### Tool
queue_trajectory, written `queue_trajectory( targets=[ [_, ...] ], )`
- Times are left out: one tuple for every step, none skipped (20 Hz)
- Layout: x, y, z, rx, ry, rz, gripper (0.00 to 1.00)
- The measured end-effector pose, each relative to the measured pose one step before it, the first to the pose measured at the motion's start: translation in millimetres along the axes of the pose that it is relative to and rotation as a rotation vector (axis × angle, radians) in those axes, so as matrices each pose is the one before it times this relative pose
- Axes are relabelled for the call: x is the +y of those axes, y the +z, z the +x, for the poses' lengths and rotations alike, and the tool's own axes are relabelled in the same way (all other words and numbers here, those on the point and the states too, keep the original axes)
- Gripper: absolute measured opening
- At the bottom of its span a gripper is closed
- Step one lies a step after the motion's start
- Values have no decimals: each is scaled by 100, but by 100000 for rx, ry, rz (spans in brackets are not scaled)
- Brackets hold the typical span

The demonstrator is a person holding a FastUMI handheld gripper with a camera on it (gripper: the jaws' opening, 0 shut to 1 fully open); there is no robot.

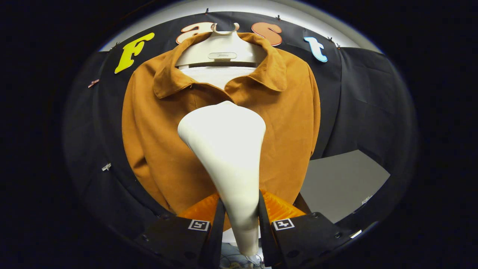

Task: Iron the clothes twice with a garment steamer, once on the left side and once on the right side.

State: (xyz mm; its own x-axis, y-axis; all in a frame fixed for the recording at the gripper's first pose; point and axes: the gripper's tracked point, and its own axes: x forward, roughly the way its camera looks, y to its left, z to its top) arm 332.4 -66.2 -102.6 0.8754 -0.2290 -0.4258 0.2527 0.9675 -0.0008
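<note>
A white garment steamer (227,149) is pinched by its handle between the two fingers of the gripper (241,215), both of which are pressed against its sides. The wide steamer head is raised ahead of the fingers and is held in front of the middle of a brown shirt (157,149), just below the collar. The shirt is hung on a pale hanger (220,48) against the dark cloth wall, with a white lining seen at the open neck. Whether the steamer head is touching the fabric or is only held close cannot be told from this angle.

Neither side of the shirt can be judged as done from how things lie; the head sits near the centre line rather than on the left or right panel.

Several risks can be expected. The shirt is held only by the hanger, so it could be pushed aside or swung if the head is pressed hard. The smooth tapered handle could be let slip or twist if the pinch is loosened. A pass begun from the centre might leave one panel poorly covered.
</note>
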Motion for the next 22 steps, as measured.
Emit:
queue_trajectory(
  targets=[
    [679,112,5,-179,362,187,47],
    [723,121,-15,-113,240,-235,47],
    [736,63,-66,-52,531,-278,47],
    [719,109,49,-510,596,-366,47],
    [595,287,-34,-908,-228,-941,47],
    [405,258,8,-1150,-1157,-946,47],
    [152,155,53,-482,-1476,-495,47],
    [356,-1,84,-334,-878,-169,47],
    [461,152,14,-127,-303,261,47],
    [522,86,154,267,68,83,47],
    [331,76,171,190,-345,-189,47],
    [250,51,20,87,-898,-526,47],
    [170,-80,226,140,-1511,-718,47],
    [66,-31,190,286,-992,-281,47],
    [91,-42,195,262,-1402,-257,47],
    [72,-164,347,460,-1460,-260,47],
    [-10,-164,306,648,-1498,-197,47],
    [-91,-86,394,650,-1995,-409,47],
    [-87,-232,269,902,-2327,-806,47],
    [-29,-192,261,729,-1844,-1079,47],
    [84,-243,378,698,-1224,-1129,47],
    [210,-256,319,728,-844,-941,47]
  ],
)
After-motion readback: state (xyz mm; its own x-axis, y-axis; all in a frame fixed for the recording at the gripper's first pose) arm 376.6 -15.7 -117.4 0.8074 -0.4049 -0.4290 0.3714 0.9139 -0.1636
